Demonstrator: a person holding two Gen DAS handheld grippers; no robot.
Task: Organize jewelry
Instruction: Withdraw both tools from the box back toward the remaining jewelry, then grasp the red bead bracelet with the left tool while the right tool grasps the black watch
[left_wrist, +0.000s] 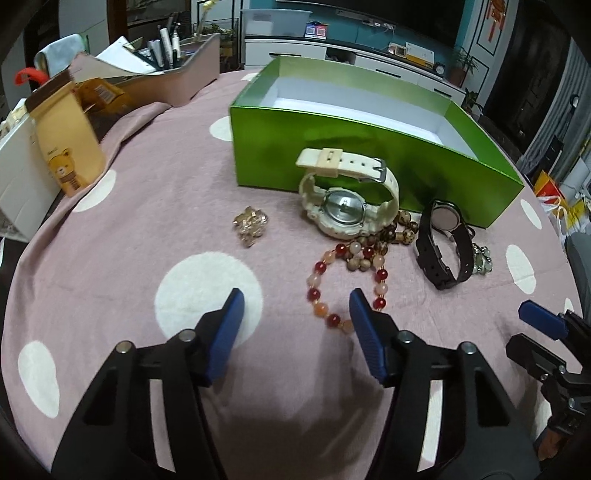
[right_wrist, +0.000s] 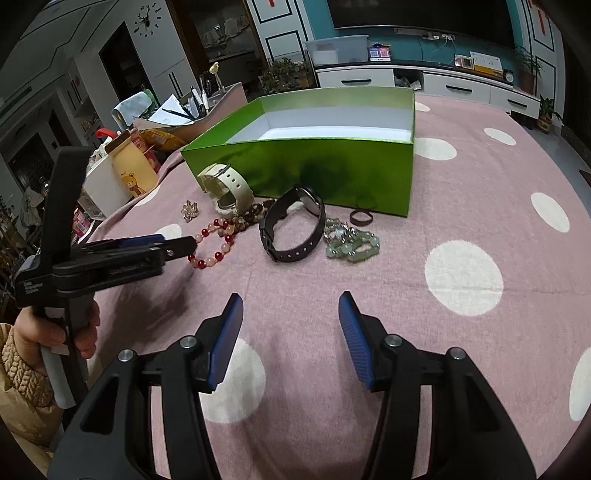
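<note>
My left gripper (left_wrist: 295, 301) is spread wide at the bottom of its own view, hanging low over the pink dotted tablecloth (left_wrist: 147, 206), and its right blue finger (left_wrist: 364, 332) sits over the near edge of the red and peach bead bracelet (left_wrist: 347, 284); I cannot tell if it touches. In the right wrist view the same tool (right_wrist: 181, 243) comes in from the left edge with its tip at that bracelet (right_wrist: 216, 242). My right gripper (right_wrist: 291, 299) is also open, over bare cloth in the lower middle. The jewelry lies mid-frame in front of the open green box (right_wrist: 306, 170) (white inside): a cream watch (right_wrist: 225, 184) against its wall, a black watch (right_wrist: 291, 229), a pale green bead bracelet (right_wrist: 352, 242), a dark ring (right_wrist: 361, 218), brown beads (left_wrist: 399, 230) and a gold brooch (left_wrist: 250, 223) further left.
</note>
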